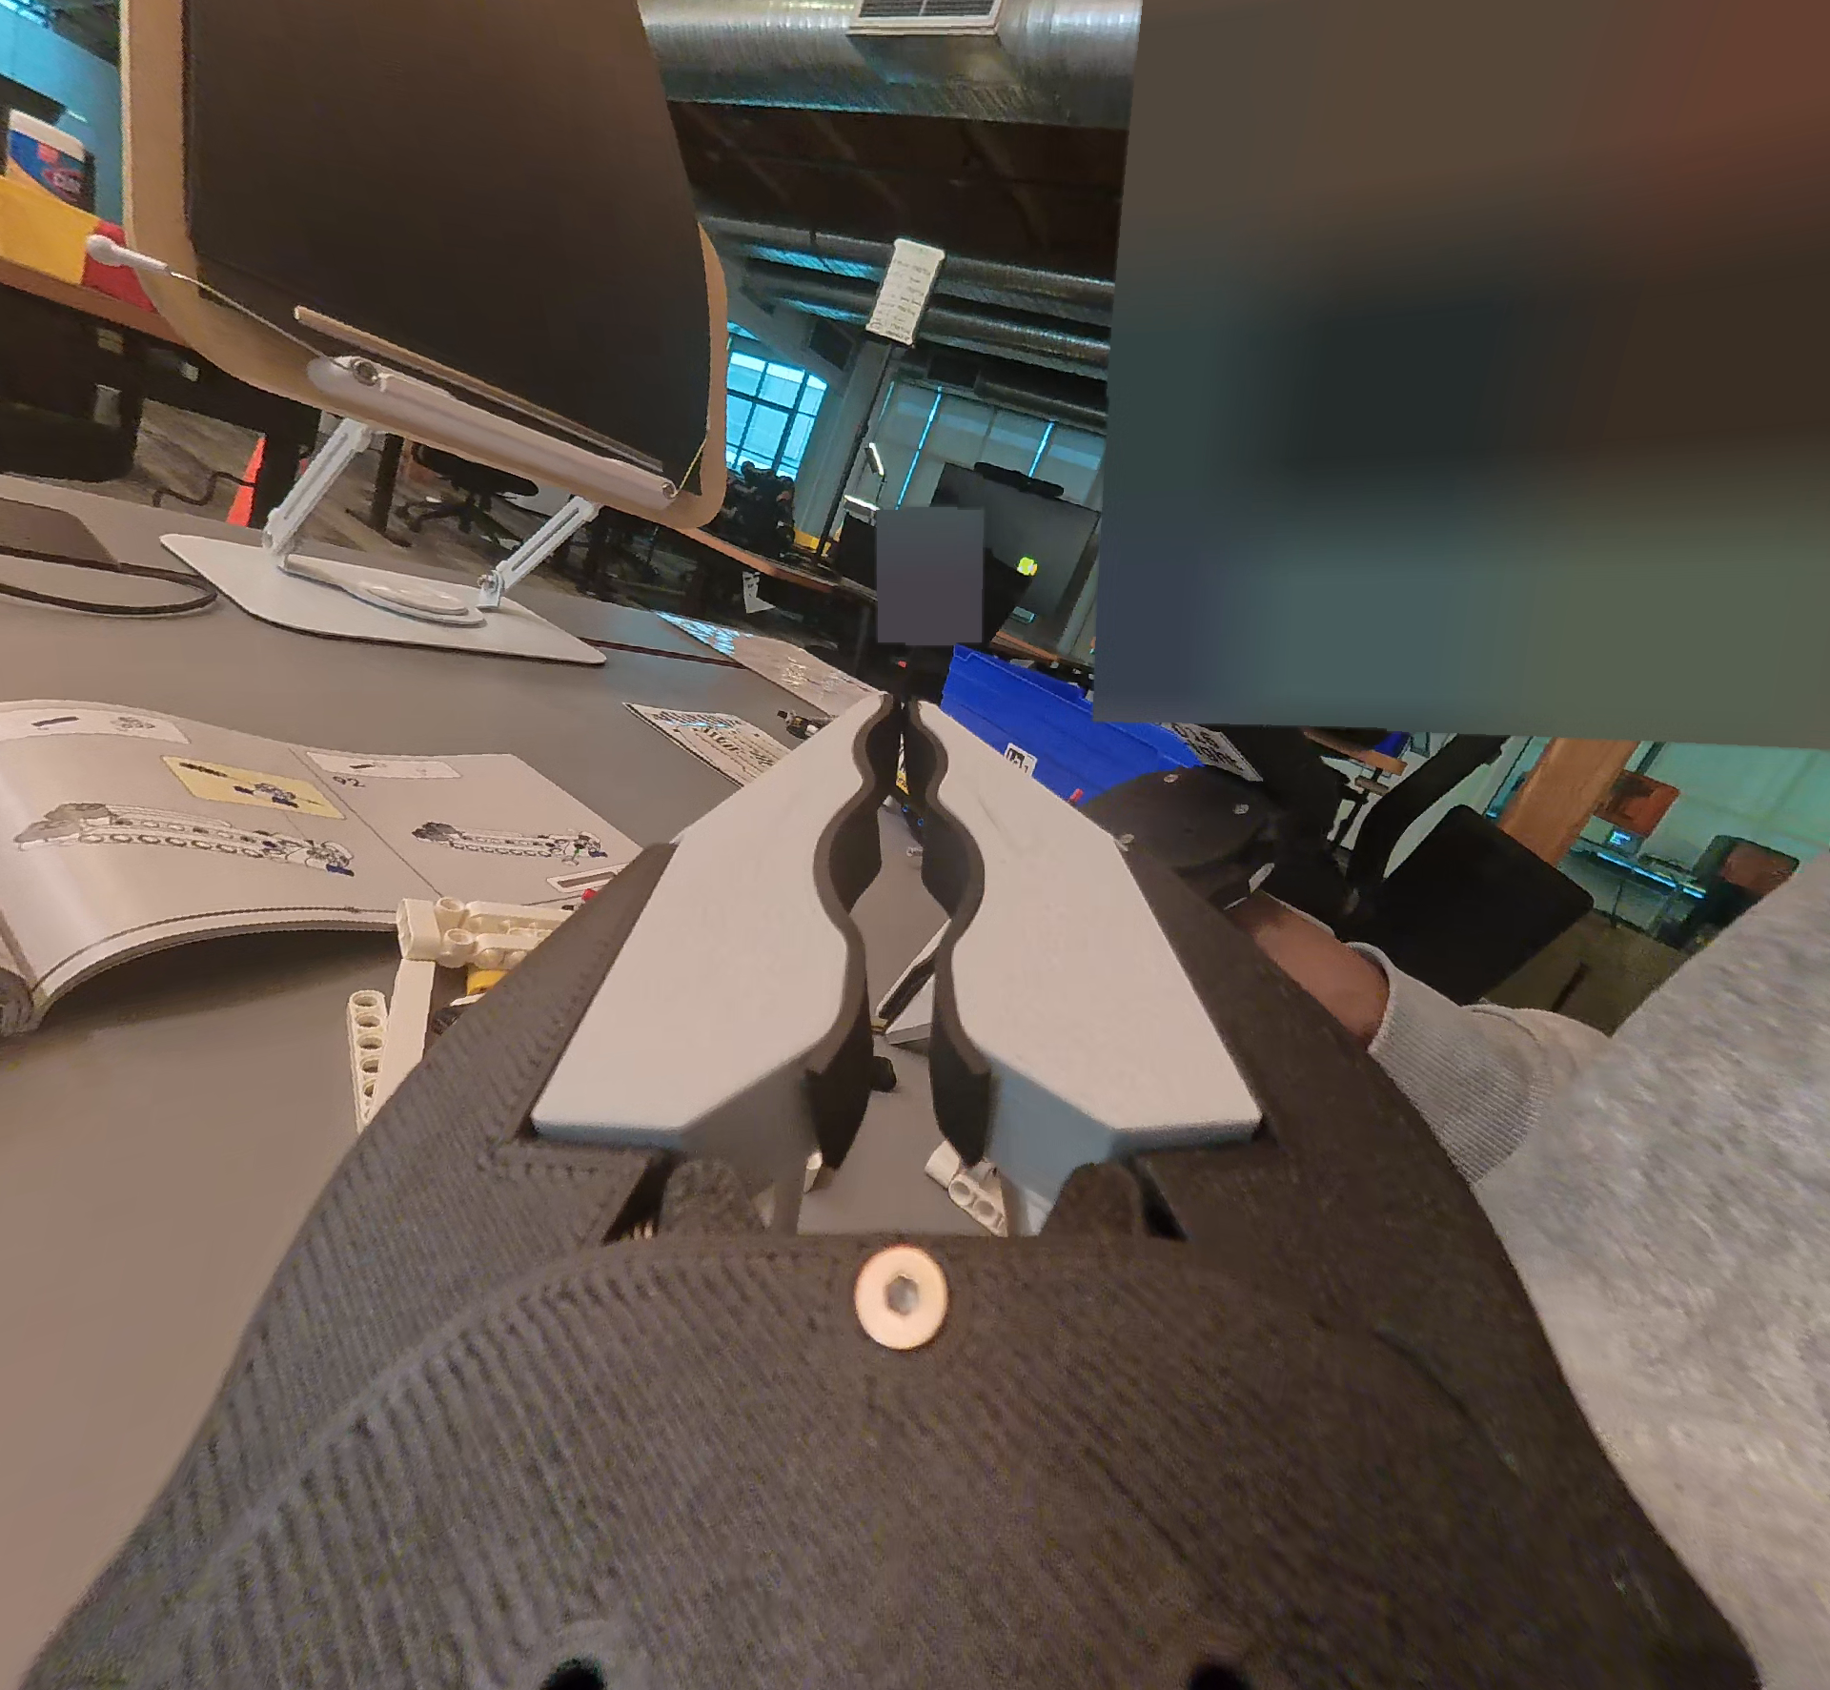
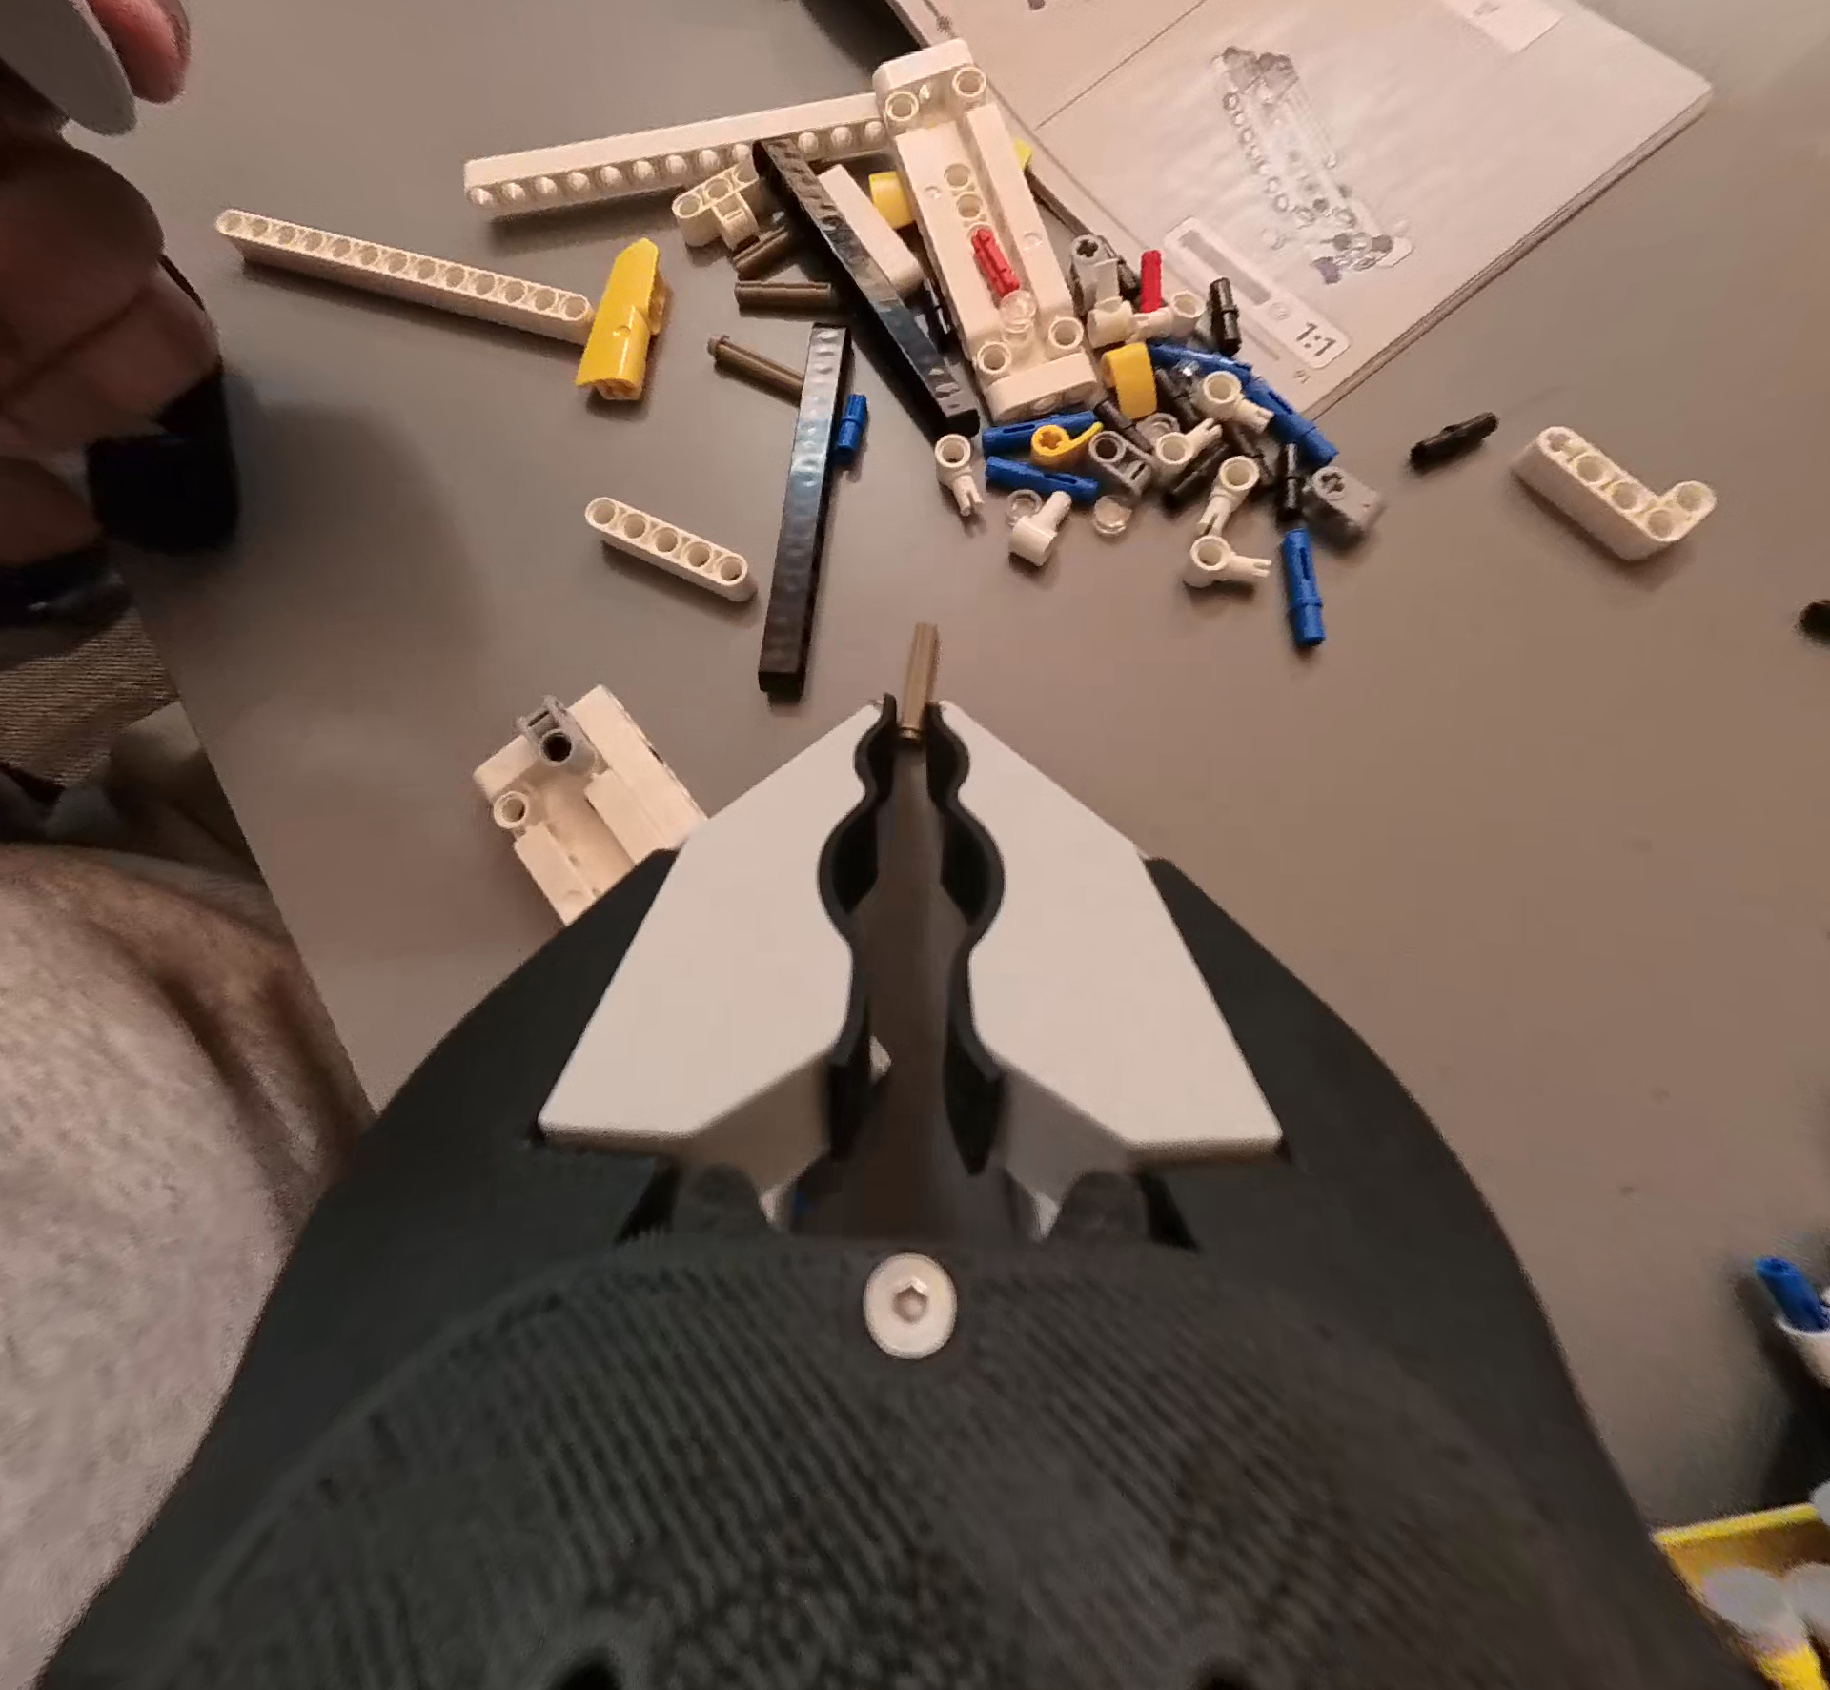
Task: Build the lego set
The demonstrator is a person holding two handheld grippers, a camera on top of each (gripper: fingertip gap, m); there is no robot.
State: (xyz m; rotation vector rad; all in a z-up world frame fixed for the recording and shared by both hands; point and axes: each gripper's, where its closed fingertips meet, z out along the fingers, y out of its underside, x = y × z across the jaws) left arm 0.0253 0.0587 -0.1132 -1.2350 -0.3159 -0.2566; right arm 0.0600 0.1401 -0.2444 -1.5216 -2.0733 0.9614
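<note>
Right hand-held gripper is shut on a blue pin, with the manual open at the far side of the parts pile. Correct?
Not quite. The right hand-held gripper is shut on a brown axle, not a blue pin; the right wrist view shows it poking out past the fingertips. The manual is indeed open beyond the parts pile.

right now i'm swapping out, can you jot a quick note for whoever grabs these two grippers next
Right gripper: shut on a brown axle pin that sticks out past the tips, held above the grey table.
Left gripper: jaws nearly closed, apparently empty, pointing out level over the desk.
Parts: loose heap beside the open instruction booklet; long white beams, black beam, yellow panel spread left of it. A small white sub-assembly sits just left of the right gripper.
Done: little assembled.
Left: seat the pin, then most of the build.
</note>
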